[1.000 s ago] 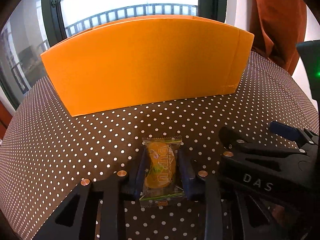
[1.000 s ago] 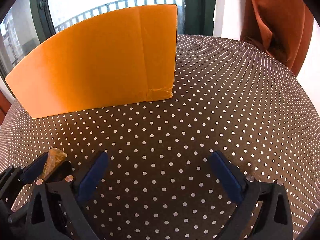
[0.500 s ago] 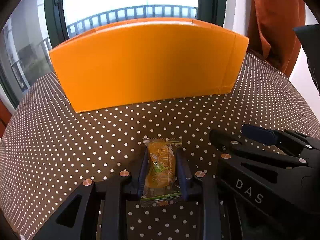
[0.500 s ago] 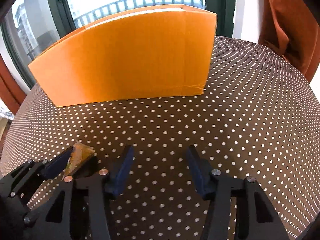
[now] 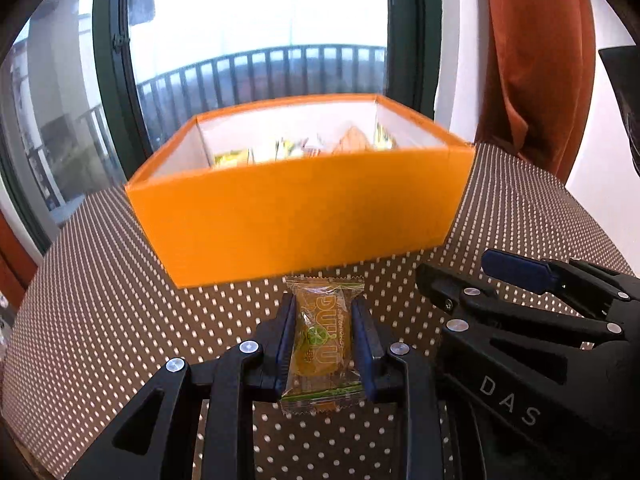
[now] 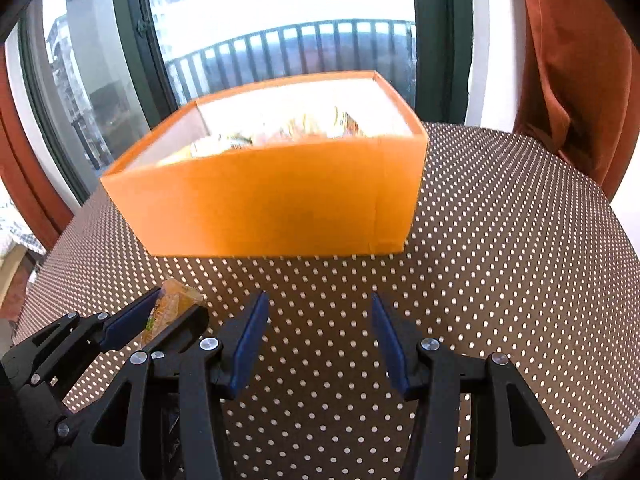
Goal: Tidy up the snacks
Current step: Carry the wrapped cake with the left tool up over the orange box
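the left claw is clamped on a snack packet, its long axis running toward 12 o'clock, where the orange box of snacks sits on the table. the right claw at 3 o'clock, farther from the packet, has just been closing partway and holds nothing.

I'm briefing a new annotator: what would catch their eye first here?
The big orange box on the polka-dot tablecloth, open-topped with wrapped snacks inside. Next, the left gripper in front of it, clamped on a clear-wrapped orange snack packet.
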Action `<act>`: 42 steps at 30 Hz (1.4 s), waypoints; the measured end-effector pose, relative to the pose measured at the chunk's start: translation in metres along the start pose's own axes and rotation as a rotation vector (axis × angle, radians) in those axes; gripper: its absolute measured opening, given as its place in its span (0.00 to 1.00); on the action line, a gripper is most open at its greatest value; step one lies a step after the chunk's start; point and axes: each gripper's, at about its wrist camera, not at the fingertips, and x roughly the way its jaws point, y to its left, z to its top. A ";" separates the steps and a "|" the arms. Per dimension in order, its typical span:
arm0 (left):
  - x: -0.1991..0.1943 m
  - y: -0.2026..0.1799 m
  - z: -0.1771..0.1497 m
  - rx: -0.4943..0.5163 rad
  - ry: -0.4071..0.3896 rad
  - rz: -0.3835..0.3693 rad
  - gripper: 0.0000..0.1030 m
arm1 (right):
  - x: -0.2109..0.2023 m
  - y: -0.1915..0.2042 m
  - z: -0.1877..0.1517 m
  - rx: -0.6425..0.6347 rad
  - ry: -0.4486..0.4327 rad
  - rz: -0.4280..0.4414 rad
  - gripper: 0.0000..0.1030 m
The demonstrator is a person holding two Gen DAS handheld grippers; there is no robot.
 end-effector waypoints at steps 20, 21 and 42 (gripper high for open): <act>-0.035 0.016 0.083 -0.007 -0.212 0.024 0.26 | -0.056 0.017 0.071 -0.041 -0.258 0.039 0.55; -0.036 0.018 0.087 -0.005 -0.220 0.029 0.26 | -0.058 0.018 0.075 -0.042 -0.269 0.039 0.55; 0.008 0.045 0.183 -0.030 -0.270 0.104 0.26 | -0.015 0.010 0.164 0.033 -0.329 0.057 0.59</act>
